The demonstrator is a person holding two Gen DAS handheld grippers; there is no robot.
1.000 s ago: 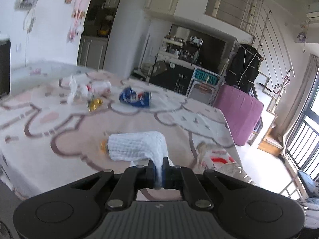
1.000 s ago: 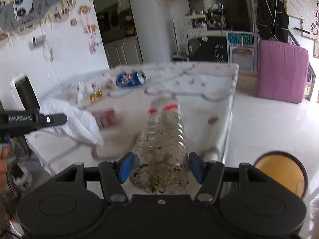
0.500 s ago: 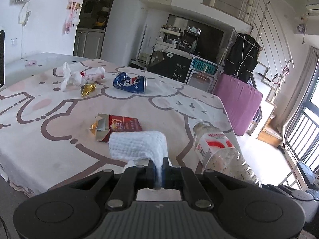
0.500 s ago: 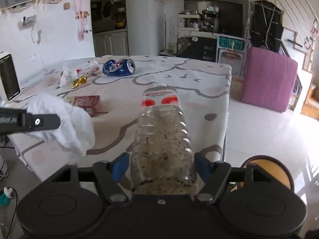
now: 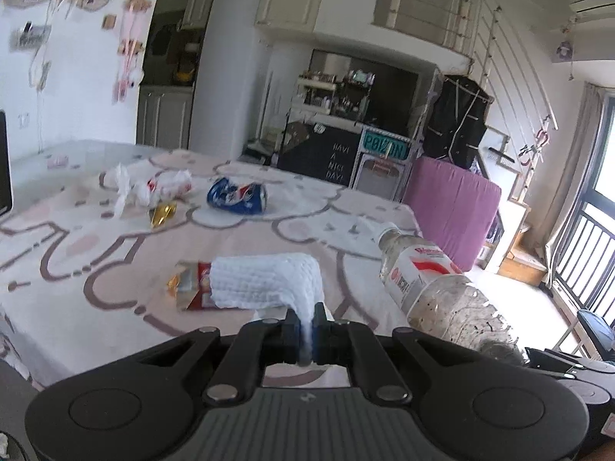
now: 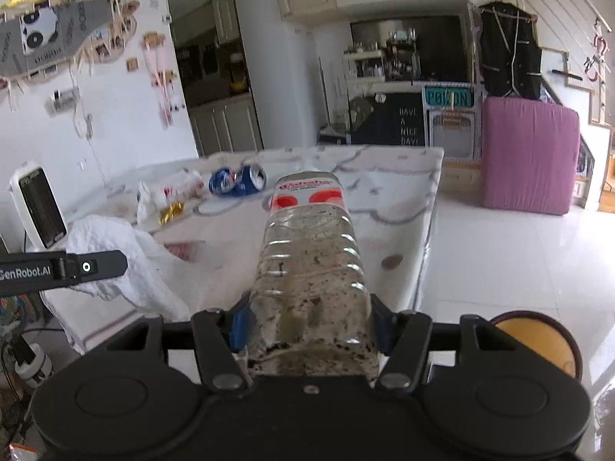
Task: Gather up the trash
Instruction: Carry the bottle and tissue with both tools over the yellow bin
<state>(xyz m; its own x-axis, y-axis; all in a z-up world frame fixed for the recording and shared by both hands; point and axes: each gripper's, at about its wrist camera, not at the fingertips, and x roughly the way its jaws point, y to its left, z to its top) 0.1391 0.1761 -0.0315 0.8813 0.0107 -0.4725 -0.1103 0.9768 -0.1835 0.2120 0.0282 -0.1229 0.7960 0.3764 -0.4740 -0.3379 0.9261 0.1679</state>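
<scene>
One bottle [image 6: 311, 269] points neck-forward from right tongs [image 6: 307, 326].

Strong daylight is admitted from the window [image 5: 599, 207] at right, and glare is thrown across the glossy floor [image 6: 499, 253]. Barrel distortion and dark vignetted corners are noted in both views; the tablecloth [image 6: 388, 192] is softened by slight motion blur

Cloth [image 5: 265, 282]: I see white, bumpy squares.
Bottle [image 6: 313, 269]: clear, black specks, red-white label.
Can [image 5: 237, 200]: blue.
Worktop [image 5: 96, 253]: pink, brown lines.
</scene>
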